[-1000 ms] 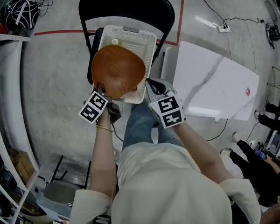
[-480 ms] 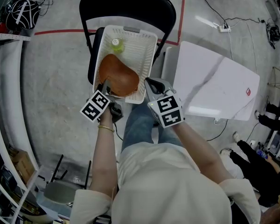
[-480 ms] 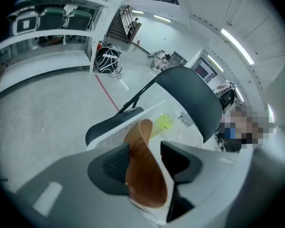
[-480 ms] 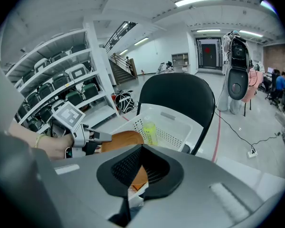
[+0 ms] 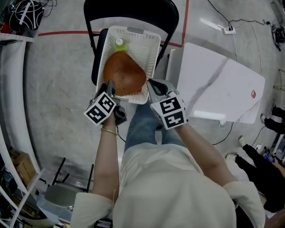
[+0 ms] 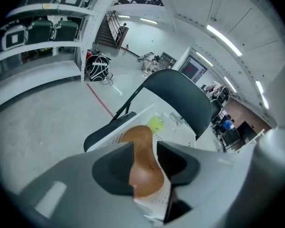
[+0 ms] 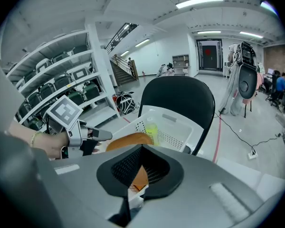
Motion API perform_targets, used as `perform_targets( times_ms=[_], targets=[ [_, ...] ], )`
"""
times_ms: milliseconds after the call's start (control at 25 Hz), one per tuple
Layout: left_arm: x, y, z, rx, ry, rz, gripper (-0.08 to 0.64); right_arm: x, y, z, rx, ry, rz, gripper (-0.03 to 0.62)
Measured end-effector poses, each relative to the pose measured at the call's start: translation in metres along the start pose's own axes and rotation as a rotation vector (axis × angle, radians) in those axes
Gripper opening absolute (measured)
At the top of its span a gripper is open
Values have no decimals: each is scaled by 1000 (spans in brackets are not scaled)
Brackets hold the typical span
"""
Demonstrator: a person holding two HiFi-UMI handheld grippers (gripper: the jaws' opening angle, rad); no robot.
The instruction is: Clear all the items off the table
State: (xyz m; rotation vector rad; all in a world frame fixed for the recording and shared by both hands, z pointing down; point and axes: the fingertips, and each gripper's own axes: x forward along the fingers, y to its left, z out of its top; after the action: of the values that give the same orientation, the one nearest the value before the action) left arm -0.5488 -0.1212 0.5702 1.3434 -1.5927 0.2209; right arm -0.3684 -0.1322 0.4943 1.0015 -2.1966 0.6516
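Grey plastic jaws of the left hand-held gripper (image 5: 108,88) stand wide, with the near edge of the brown plate (image 5: 124,74) between them and no pad clearly pressing on it. 1 second ago this gripper held the plate up over the basket (image 5: 152,42). Since then its jaws have sprung apart and eased in slightly, and the plate has dropped into the basket, where it now leans tilted against the near side. The left hand-held gripper has also drawn back a little towards the person. Just beside it, the right hand-held gripper (image 5: 152,84) is closed at the basket's near rim, in the same place as before. Whether it pinches the rim I cannot tell.

Beyond the plate, a small yellow-green thing (image 5: 118,43) lies at the far end of the basket, now uncovered. The basket sits on the seat of a black chair (image 5: 128,4).

The white tabletop (image 5: 213,84) to the right looks bare apart from 1 small red mark (image 5: 252,93), too small to identify. I judge the plate delivered and the clearing close to finished.
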Motion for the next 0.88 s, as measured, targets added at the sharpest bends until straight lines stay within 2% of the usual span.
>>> perform_targets(
  times_ms=[160, 480, 880],
  targets=[
    [-13, -14, 4, 60, -8, -10, 99, -6, 2, 5, -1, -12, -5, -2],
    [-35, -56, 10, 171, -29, -79, 12, -19, 3, 8, 8, -32, -24, -2],
    [-64, -96, 12, 321, -54, -145, 9, -43, 3, 8, 23, -55, -64, -2]
  ],
)
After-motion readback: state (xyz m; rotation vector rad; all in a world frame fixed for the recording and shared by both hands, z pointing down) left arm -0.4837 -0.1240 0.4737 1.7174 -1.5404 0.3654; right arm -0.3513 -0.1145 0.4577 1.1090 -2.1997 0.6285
